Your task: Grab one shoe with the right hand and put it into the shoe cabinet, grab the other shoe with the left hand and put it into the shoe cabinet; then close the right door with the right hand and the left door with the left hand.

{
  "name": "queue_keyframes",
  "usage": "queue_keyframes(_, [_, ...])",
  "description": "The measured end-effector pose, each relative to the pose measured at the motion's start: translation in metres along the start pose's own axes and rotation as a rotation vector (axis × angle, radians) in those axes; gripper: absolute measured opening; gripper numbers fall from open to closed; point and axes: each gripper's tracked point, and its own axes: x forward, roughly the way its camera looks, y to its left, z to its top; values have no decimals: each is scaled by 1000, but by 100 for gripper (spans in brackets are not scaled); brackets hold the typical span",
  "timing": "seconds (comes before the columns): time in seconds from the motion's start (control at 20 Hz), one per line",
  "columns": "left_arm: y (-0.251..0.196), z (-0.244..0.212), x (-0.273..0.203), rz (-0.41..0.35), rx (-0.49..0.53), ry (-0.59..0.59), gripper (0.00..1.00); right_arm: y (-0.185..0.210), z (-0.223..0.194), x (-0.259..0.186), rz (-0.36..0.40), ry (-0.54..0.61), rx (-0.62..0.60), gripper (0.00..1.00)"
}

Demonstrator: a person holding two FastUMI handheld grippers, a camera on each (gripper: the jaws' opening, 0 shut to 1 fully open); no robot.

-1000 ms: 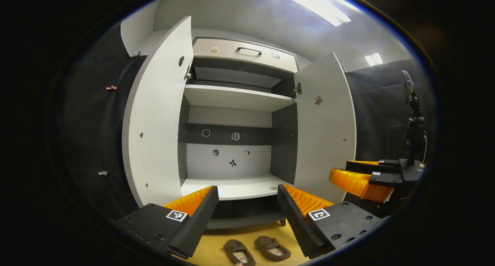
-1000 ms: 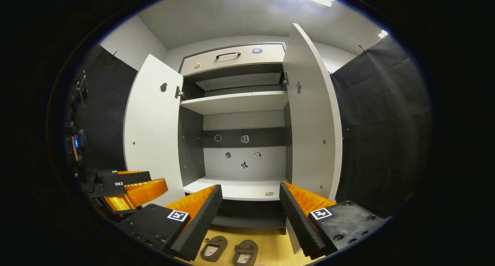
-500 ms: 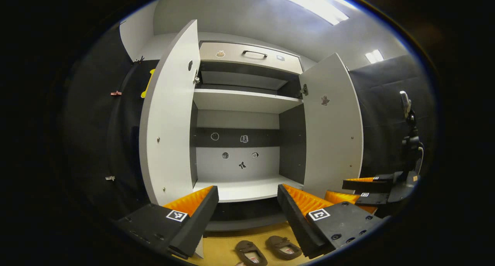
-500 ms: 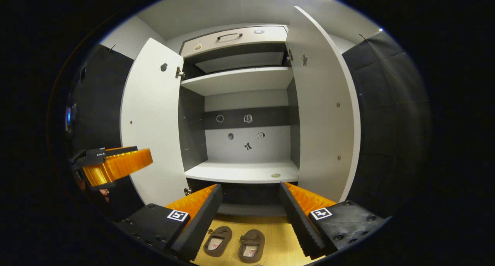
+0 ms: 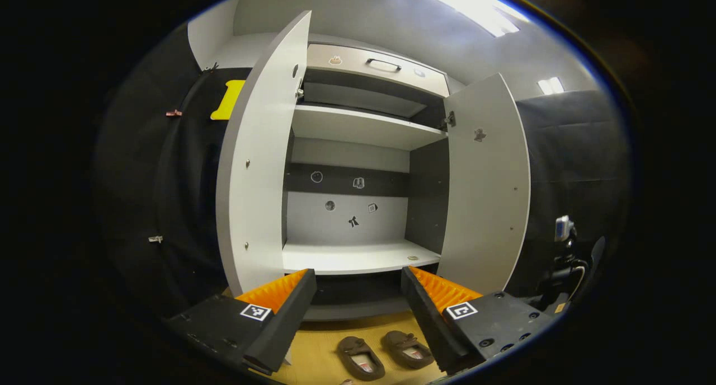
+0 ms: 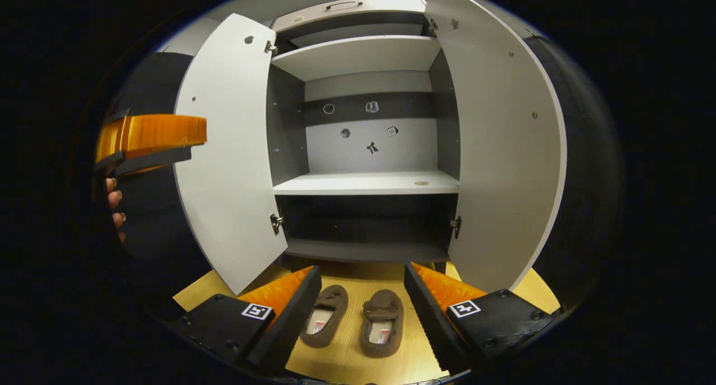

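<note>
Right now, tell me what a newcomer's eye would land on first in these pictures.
First, the shoe cabinet, standing with its left door and right door swung wide and its pale shelves bare. Next, the pair of brown shoes side by side on the wooden floor just in front of it. The right claw hangs open above them, and the left claw is open too.

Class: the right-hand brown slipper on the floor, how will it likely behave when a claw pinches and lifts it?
The right slipper looks soft and low-sided, so it would probably flex or sag. It seems light for its size. Lying flat on the wooden floor, it is unlikely to roll.
</note>
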Motion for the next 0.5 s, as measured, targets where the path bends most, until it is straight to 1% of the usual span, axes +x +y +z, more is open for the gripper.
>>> queue_keyframes(0.1, [2, -8, -1, 2, -3, 17, 97, 0, -26, 10, 8, 45, 32, 98])
queue_keyframes(0.25, [2, -18, -3, 3, -2, 34, 97, -4, -67, 29, -3, 115, 79, 98])
queue_keyframes(0.3, [0, -19, -4, -7, -3, 28, 97, -5, -80, 37, -5, 139, 91, 97])
queue_keyframes(0.4, [-5, -19, -6, -26, 0, 14, 97, -8, -109, 49, -13, 190, 108, 98])
queue_keyframes(0.5, [-9, -21, -6, -38, 23, 10, 97, -9, -135, 62, -16, 234, 108, 97])
